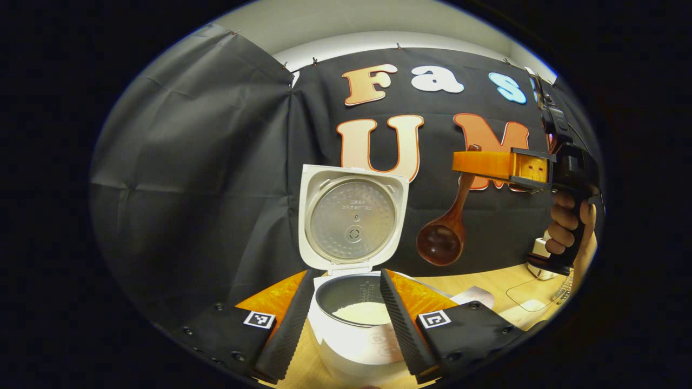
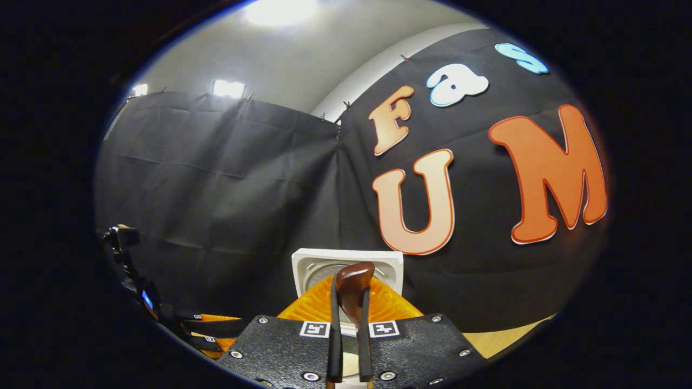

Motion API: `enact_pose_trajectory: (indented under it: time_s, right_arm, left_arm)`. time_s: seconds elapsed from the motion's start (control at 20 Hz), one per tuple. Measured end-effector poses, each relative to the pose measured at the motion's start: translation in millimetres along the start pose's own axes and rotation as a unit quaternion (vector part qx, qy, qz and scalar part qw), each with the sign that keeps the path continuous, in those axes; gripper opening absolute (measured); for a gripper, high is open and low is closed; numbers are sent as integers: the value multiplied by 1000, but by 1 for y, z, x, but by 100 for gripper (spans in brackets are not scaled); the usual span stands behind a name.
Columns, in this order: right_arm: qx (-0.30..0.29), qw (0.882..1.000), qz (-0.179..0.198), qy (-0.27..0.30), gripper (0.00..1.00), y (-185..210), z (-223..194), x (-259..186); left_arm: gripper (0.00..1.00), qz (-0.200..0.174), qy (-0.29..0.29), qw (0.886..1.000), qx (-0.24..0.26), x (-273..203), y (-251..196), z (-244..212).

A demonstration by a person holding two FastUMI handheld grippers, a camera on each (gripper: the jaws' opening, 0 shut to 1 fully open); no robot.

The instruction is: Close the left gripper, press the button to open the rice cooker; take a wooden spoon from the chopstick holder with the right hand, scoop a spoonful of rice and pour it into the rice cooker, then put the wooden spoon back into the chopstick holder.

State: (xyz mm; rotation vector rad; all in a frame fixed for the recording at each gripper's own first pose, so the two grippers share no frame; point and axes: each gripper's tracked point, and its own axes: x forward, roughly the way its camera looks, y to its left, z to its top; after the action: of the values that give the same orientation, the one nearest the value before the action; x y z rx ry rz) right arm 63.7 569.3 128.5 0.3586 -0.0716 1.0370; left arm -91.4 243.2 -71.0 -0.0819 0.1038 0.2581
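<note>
In the left gripper view the white rice cooker [image 1: 357, 346] stands open, its lid [image 1: 352, 216] raised upright, and white rice [image 1: 363, 312] lies in the grey inner pot. My left gripper [image 1: 346, 319] is open, its fingers spread to either side of the pot. Up to the right, a hand holds my right gripper [image 1: 459, 162], shut on the handle of a dark wooden spoon [image 1: 442, 240]. The spoon hangs bowl-down in the air, right of the lid. In the right gripper view my right gripper [image 2: 350, 294] clamps the spoon handle [image 2: 354, 281], with the cooker lid [image 2: 316, 265] behind it.
The wooden table [image 1: 486, 281] extends to the right of the cooker, carrying a white object [image 1: 540, 254], a clear mat [image 1: 527, 297] and a wire item [image 1: 565, 292] at the far right. The left gripper [image 2: 211, 329] and its camera mount [image 2: 123, 237] sit low on the left in the right gripper view.
</note>
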Motion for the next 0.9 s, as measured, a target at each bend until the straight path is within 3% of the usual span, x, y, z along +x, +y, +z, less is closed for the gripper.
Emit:
enact_pose_trajectory:
  time_s: [0.55,0.9]
  right_arm:
    - [19,992,-121,-1,12,-51,10,-33]
    - [11,974,-226,3,12,-97,12,-60]
  left_arm:
    - [81,-22,13,1000,2,6,-52,-2]
    - [81,-26,13,1000,10,12,-78,-1]
